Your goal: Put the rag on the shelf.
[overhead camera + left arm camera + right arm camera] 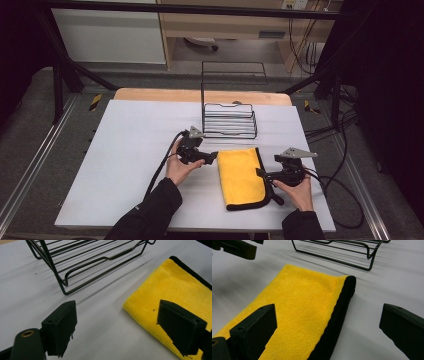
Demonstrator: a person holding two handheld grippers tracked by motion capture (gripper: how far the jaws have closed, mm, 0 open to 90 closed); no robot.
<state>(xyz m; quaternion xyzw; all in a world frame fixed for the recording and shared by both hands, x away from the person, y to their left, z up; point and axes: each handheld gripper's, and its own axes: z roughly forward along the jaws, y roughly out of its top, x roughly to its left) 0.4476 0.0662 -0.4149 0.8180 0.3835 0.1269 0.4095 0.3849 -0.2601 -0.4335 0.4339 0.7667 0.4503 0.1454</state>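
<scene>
Overhead: both hands [182, 167] | right gripper view: cloth's [299, 305] black edge

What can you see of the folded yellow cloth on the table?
The folded yellow cloth with black edging looks like plush microfibre, folded into a flat, narrow rectangle. Its black trim runs along its right side and near end in the high view. It lies flat on the white table top, in front of the black wire rack and apart from it, between both open grippers. Nothing grips it.
</scene>
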